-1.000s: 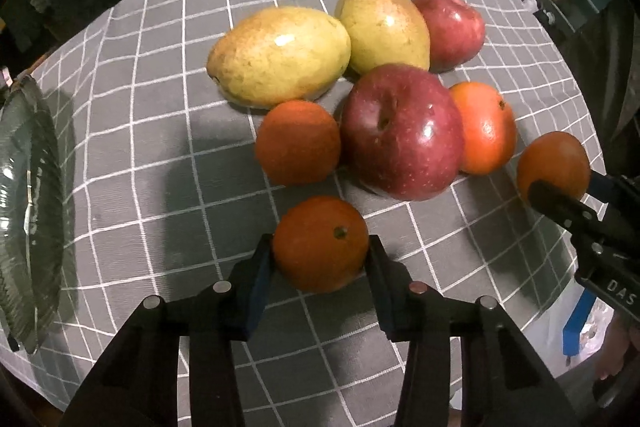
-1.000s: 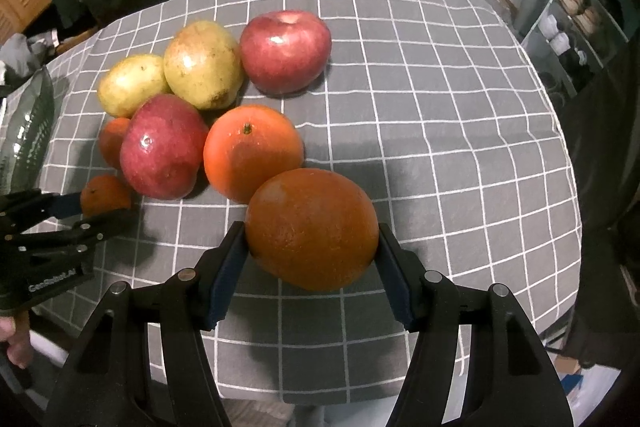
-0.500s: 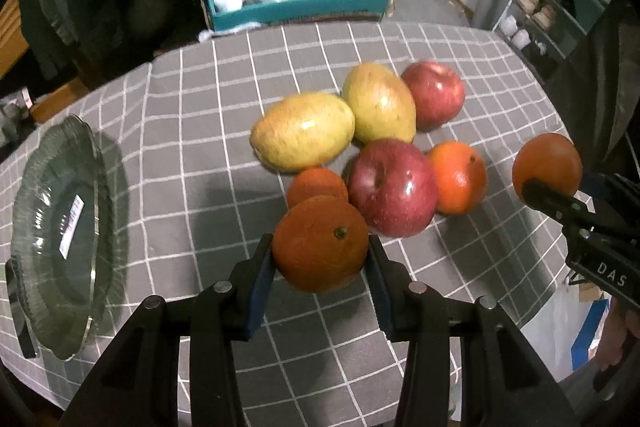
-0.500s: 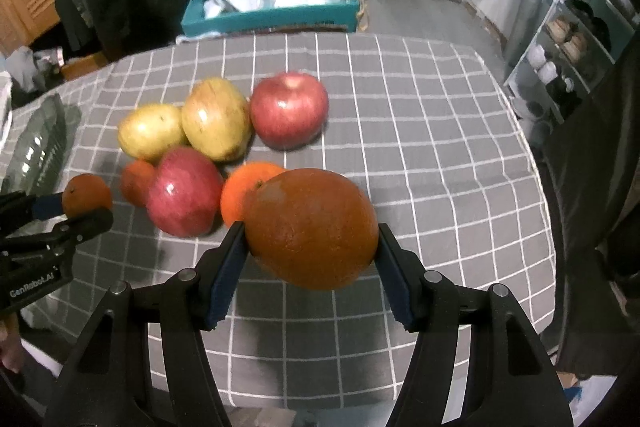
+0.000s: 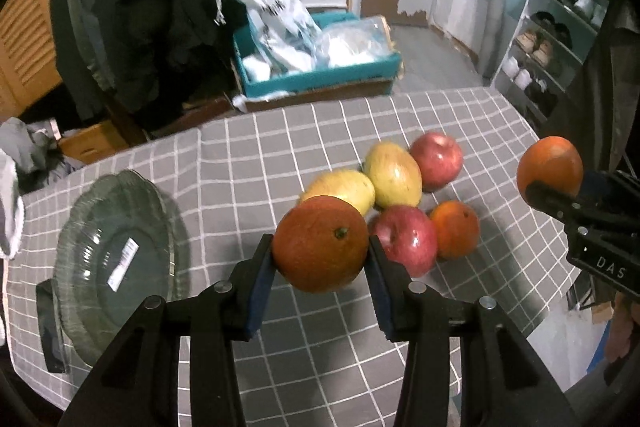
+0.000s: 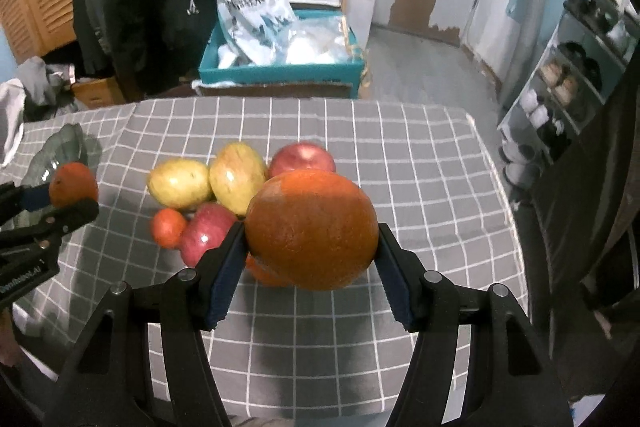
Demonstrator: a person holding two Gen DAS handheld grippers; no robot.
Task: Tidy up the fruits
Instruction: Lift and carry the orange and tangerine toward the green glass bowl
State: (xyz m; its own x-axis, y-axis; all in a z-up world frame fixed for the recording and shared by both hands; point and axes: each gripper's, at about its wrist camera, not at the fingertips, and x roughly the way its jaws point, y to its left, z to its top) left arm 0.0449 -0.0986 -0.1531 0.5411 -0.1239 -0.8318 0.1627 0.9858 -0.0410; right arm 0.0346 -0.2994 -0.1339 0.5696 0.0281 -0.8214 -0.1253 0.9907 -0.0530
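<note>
- left gripper (image 5: pixel 321 255): fingers clamped on an orange (image 5: pixel 321 243), held above the surface, likely bound for the glass plate (image 5: pixel 100 247) at the left edge.
- right gripper (image 6: pixel 311 251): fingers clamped on a larger orange (image 6: pixel 312 229), also aloft.
- mid-surface cluster: mangoes (image 5: pixel 394 174), apples (image 5: pixel 405 239); one small orange (image 6: pixel 264 273) mostly hidden.

Dim indoor light from above; soft shadows fell toward 6 o'clock on the checked tablecloth (image 6: pixel 420 187). Fruit pile slightly motion-blurred. Heavy fisheye bending, black vignette corners.
</note>
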